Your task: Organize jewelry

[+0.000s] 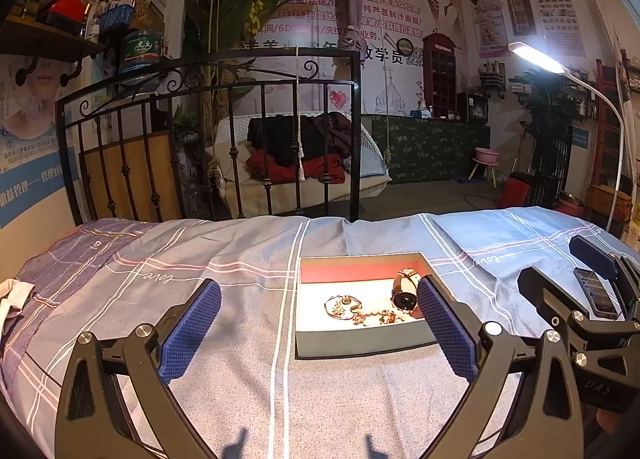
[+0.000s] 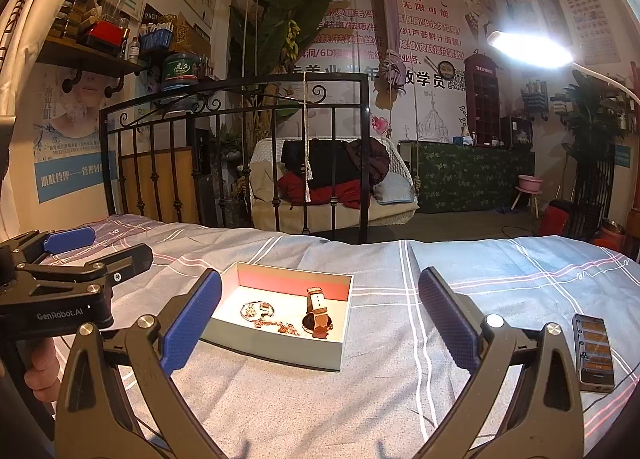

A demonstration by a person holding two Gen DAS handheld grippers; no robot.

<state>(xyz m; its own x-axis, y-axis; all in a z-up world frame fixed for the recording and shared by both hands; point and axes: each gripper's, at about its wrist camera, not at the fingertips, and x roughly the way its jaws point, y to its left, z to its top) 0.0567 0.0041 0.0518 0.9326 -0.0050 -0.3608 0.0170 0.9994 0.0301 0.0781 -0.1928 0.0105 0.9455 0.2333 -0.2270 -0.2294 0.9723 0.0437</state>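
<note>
Jewelry [image 2: 276, 319] and watch [image 2: 316, 313] all sit inside box [image 2: 280, 351]; I see nothing loose beside box, so task looks finished. Left gripper [image 1: 318, 329] and right gripper [image 2: 320, 325] both gape empty.

Open room: bare bedspread [image 2: 360, 399] at lower centre, before the box [image 2: 272, 347].
Obstacles: phone [image 2: 594, 355] lower right; iron bed rail [image 2: 240, 131] across the middle.

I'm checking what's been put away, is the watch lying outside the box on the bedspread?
No, the watch lies inside the open box, next to the other jewelry pieces.
</note>
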